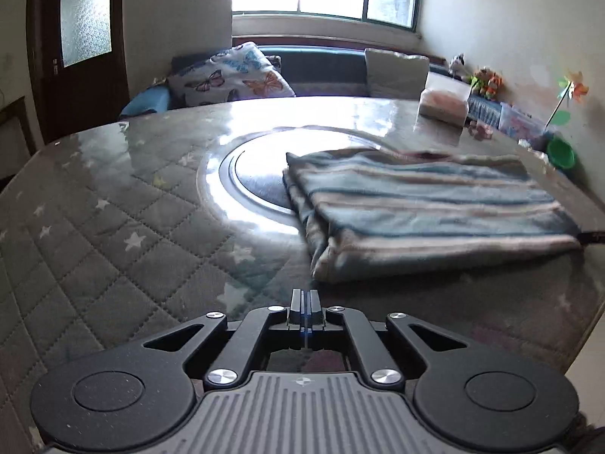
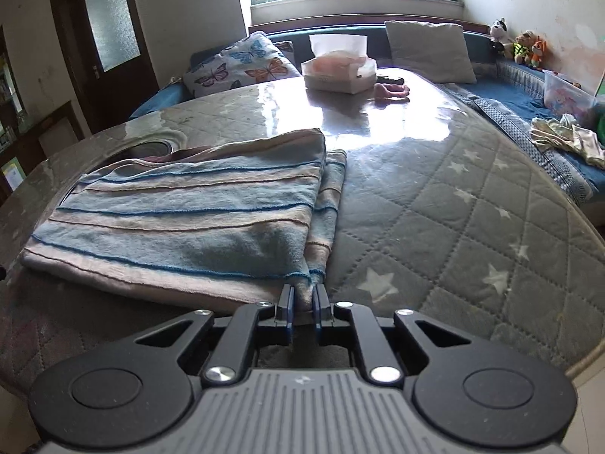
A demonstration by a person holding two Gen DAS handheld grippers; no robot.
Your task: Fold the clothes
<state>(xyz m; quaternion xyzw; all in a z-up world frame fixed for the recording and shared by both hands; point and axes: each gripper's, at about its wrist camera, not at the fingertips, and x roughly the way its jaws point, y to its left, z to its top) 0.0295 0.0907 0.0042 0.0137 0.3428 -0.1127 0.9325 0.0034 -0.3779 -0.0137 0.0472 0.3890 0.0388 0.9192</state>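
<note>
1. We are partway through the folding: the striped garment (image 2: 181,212) lies on the tabletop (image 2: 435,196), already doubled into a thick rectangle, with a lower layer sticking out along its right edge in the right wrist view
2. Our right claw (image 2: 303,299) is clenched on the near right corner of that garment; a pinch of cloth sits between its two pads
3. Our left claw (image 1: 303,302) is pressed fully closed with nothing in it, hanging over bare quilted cover just short of the garment's near left corner (image 1: 321,268)
4. We judge the step in hand to be taking hold of the near edge for one more fold. The next move calls for the left claw to open, reach that corner and pinch every layer there, so that both claws can lift the near edge together and carry it over toward the far edge
5. We would watch that the offset lower layer comes along rather than trailing out
6. Hard to make out: the garment's underside and how many layers it holds, and a dark reddish patch at its far edge that may be an inner part. In the left wrist view the cloth is blurred and its right end runs to the frame's edge. A round inset (image 1: 249,174) in the tabletop is partly covered by the cloth
</note>
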